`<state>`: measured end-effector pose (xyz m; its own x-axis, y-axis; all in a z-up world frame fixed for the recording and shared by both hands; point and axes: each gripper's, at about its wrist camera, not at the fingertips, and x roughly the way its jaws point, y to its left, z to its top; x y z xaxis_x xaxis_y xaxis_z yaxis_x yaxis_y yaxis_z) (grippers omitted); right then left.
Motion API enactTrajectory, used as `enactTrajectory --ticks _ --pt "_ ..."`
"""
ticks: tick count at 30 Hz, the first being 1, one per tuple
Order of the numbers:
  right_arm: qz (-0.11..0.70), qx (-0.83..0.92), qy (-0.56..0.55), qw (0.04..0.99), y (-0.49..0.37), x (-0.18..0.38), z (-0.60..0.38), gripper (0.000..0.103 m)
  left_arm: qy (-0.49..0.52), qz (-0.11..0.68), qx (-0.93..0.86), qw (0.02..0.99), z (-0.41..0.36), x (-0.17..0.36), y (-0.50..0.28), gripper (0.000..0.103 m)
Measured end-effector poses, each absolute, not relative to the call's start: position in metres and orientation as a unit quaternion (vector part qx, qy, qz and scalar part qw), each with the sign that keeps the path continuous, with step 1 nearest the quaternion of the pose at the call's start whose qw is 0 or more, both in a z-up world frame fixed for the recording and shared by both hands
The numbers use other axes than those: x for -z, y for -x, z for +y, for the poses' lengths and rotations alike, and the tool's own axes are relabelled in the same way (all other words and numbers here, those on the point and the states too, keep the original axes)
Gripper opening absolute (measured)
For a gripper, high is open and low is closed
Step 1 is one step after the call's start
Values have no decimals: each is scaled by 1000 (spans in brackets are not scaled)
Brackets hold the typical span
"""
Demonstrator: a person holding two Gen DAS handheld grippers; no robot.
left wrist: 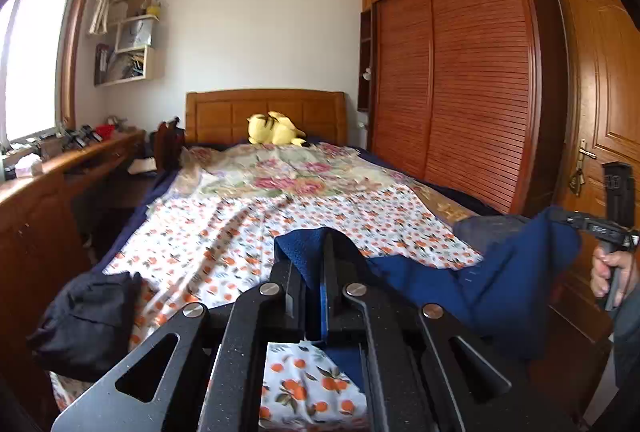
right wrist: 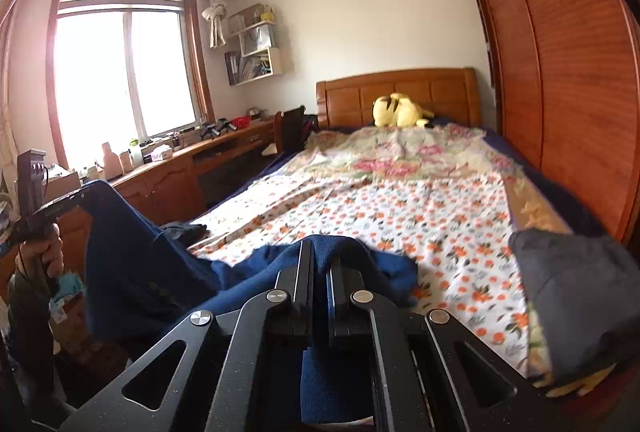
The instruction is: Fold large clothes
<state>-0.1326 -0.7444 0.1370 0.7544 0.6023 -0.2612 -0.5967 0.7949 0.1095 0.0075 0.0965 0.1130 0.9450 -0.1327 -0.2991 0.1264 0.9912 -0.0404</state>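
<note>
Above bed point(left wrist: 248, 232): L tongs point(left wrist: 310, 252) & R tongs point(right wrist: 320, 252) raised near level, both clamping blue garment point(left wrist: 500, 280).

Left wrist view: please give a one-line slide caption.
Left gripper holds blue garment above orange-print bed sheet.

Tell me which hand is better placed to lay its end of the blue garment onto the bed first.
Probably the right. Both grippers are shut on the blue garment, but the right gripper has bedspread directly ahead, while the left gripper sits nearer the bed's foot edge.
</note>
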Motion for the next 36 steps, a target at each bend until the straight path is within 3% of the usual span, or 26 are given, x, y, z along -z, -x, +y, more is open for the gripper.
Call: enactTrajectory --ticks 13,23,36 --pt "229 -279 48 931 51 -43 -700 4 39 250 42 967 114 -11 -136 5" --pt "225 -236 60 944 -50 -49 -649 4 30 239 29 970 111 -4 -225 5" --pt "297 -156 45 941 -137 5 -603 5 49 255 40 965 126 48 -295 5"
